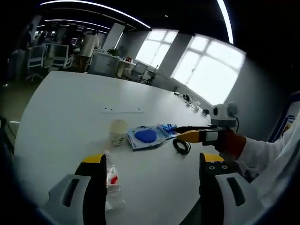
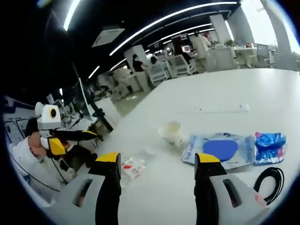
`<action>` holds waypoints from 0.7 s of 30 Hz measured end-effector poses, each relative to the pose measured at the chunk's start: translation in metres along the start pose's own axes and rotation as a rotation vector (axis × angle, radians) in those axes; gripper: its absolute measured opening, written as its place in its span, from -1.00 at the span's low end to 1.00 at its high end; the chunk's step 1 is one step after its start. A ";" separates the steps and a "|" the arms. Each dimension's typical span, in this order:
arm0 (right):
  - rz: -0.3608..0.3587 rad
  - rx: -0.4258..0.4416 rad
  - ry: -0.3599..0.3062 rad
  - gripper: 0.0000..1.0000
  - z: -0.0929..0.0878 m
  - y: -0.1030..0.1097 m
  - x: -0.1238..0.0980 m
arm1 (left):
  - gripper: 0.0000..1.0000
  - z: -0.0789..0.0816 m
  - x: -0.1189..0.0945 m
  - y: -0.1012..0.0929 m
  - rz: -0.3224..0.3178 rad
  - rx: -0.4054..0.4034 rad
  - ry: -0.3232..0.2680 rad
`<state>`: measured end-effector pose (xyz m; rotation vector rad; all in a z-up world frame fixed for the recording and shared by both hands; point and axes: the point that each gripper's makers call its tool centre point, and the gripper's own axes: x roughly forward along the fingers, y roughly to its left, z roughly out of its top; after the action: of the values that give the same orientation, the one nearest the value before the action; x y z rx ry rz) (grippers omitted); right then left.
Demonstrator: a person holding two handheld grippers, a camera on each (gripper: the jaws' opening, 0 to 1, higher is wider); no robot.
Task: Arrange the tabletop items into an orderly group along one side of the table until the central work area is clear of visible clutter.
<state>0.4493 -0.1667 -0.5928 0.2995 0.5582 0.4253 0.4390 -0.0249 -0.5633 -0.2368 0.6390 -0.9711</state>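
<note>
In the left gripper view, a paper cup (image 1: 118,131) stands mid-table. Right of it lie a clear pack holding a blue disc (image 1: 146,137), a blue wrapper (image 1: 168,129) and a black cable loop (image 1: 182,146). A small clear packet (image 1: 111,183) lies by my left gripper's (image 1: 152,161) left jaw; the jaws stand open and hold nothing. My right gripper (image 1: 183,133) reaches in from the right beside the blue wrapper. In its own view my right gripper (image 2: 158,159) is open and empty, short of the cup (image 2: 171,132), disc pack (image 2: 220,149), wrapper (image 2: 269,142), cable (image 2: 268,183) and packet (image 2: 132,168).
The white table (image 1: 70,108) stretches wide to the far left. A gloved hand (image 1: 230,143) and white sleeve hold the right gripper. The left gripper (image 2: 70,137) and the person show at the table's left edge. Desks, chairs and people stand beyond.
</note>
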 end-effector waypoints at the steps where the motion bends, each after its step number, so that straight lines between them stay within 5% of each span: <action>1: 0.011 0.007 0.011 0.23 -0.002 0.004 0.005 | 0.65 -0.001 -0.003 0.002 0.000 -0.009 -0.002; 13: 0.102 0.085 0.077 0.18 -0.027 0.040 0.066 | 0.66 -0.014 -0.032 0.034 0.024 -0.077 -0.014; 21: 0.123 0.117 0.115 0.15 -0.040 0.040 0.096 | 0.66 -0.026 -0.038 0.052 0.029 -0.107 -0.008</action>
<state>0.4880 -0.0805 -0.6530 0.4253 0.6812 0.5326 0.4445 0.0380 -0.5929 -0.3252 0.6861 -0.9092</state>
